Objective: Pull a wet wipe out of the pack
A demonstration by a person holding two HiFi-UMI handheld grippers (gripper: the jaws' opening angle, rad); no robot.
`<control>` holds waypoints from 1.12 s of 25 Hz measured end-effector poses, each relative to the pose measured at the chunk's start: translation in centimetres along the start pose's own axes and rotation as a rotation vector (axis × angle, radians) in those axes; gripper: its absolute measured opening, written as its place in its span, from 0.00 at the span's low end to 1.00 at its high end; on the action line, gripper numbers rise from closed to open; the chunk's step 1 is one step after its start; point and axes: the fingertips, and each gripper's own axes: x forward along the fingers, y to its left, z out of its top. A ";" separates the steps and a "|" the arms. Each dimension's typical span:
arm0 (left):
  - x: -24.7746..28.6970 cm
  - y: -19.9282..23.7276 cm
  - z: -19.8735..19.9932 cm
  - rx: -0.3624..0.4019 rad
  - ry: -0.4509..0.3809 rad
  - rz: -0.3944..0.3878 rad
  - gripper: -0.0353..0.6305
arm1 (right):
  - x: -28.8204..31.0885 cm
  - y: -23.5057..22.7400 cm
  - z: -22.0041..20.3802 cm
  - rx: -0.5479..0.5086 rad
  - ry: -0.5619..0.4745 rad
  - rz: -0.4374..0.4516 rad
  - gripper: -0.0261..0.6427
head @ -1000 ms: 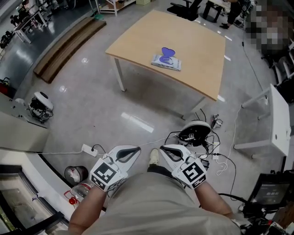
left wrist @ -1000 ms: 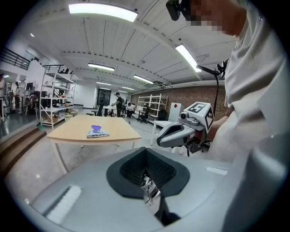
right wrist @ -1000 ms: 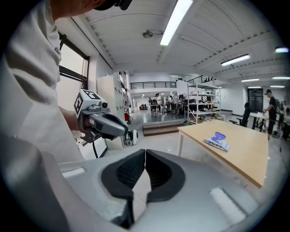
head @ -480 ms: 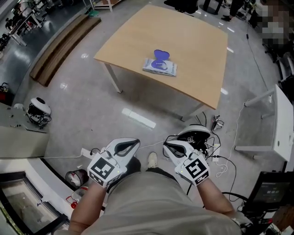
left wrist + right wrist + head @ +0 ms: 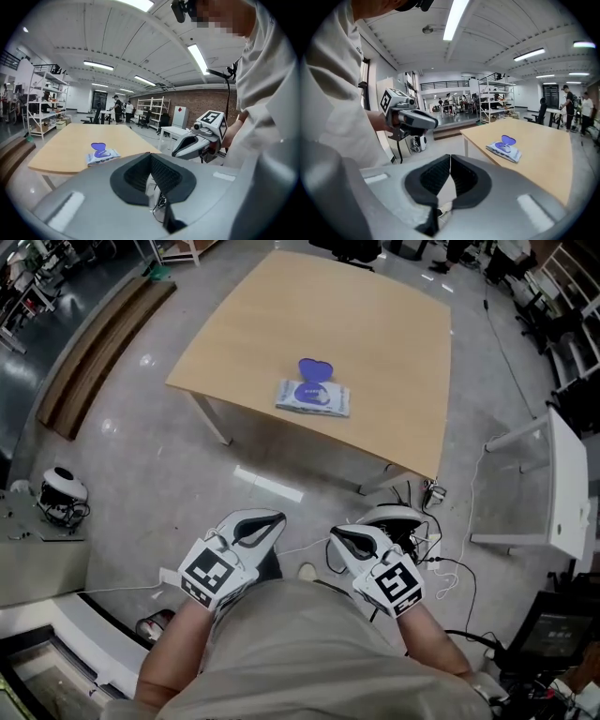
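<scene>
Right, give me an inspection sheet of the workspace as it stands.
Surface: wooden table, flat, bare apart from the pack.
Job's things: wet wipe pack lying flat near the table's near edge, purple lid flipped open; no wipe pulled out yet.
Clutter: nothing seen on the table.
Tools: left tool and right tool held close to the person's body, well short of the table; both with jaws together, nothing between them.
Cables: loose tangle on the floor beside a round device, by the table's near right corner.
Surroundings: white side table at right, long boards on the floor at left, shelving and people further off.
</scene>
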 end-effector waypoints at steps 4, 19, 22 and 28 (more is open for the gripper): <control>1.0 4.7 1.5 0.029 0.000 -0.054 0.06 | 3.9 -2.6 2.8 -0.011 0.011 -0.034 0.05; 2.4 17.8 0.7 0.038 0.027 -0.190 0.06 | 14.0 -7.9 8.5 0.024 0.023 -0.186 0.05; 4.4 18.9 0.8 0.028 0.031 -0.195 0.06 | 14.4 -10.2 8.4 0.025 0.034 -0.193 0.05; 8.9 22.8 1.3 0.018 0.070 -0.169 0.06 | 16.8 -15.7 7.8 0.034 0.063 -0.186 0.05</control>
